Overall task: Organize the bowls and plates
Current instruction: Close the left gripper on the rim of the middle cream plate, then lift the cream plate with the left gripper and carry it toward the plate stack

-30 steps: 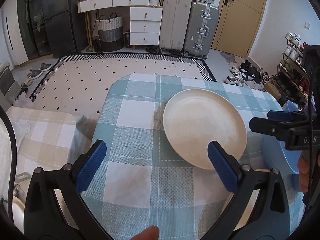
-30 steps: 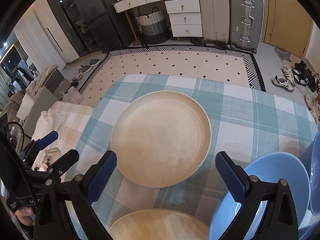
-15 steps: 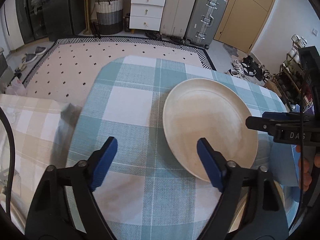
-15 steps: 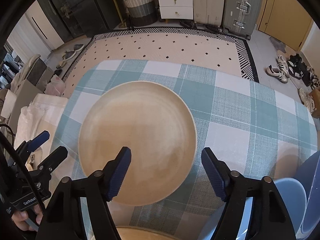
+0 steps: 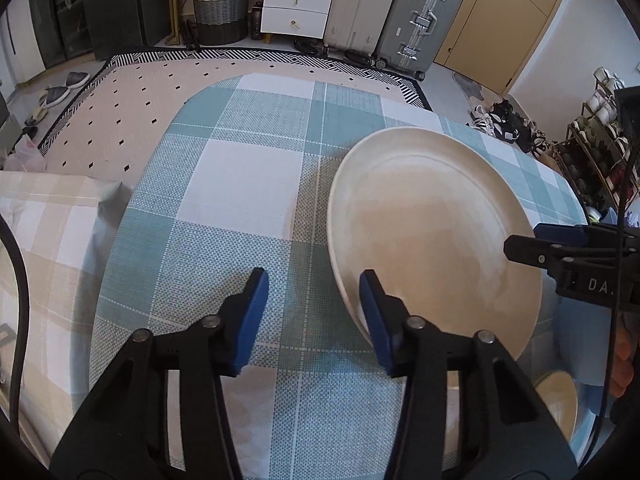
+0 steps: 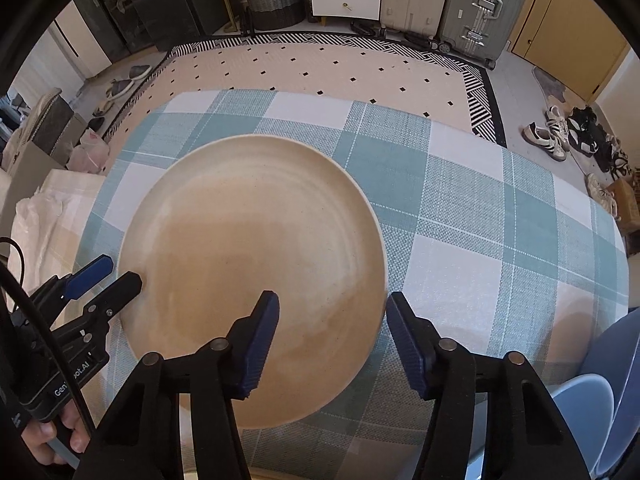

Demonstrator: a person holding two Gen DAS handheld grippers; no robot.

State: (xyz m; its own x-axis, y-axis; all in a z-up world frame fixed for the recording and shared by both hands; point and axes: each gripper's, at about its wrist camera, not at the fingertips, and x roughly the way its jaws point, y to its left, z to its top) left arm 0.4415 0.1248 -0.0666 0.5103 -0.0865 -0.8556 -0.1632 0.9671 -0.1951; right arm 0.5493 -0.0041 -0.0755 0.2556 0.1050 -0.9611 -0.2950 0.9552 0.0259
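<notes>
A large cream plate (image 5: 432, 232) lies on the teal-and-white checked tablecloth (image 5: 240, 184). My left gripper (image 5: 314, 304) straddles its near-left rim: one blue pad is over the plate and the other is out on the cloth. The jaws are closing, with a gap still showing at the rim. My right gripper (image 6: 334, 336) straddles the plate (image 6: 248, 248) at its near-right rim in the same way, jaws closing and not pressing. Each gripper also shows in the other's view, the left gripper (image 6: 120, 274) and the right gripper (image 5: 524, 238), on opposite sides of the plate.
A light blue bowl (image 6: 588, 412) and a second blue dish (image 6: 624, 344) sit at the table's near right. A smaller cream dish (image 5: 560, 400) lies close by. The table's far edge drops to a patterned rug (image 6: 320, 68). A cloth-covered seat (image 5: 44, 216) stands to the left.
Both grippers have come down and closer to the cream plate. Their jaws have narrowed from wide open to straddling its rim. The plate has not moved.
</notes>
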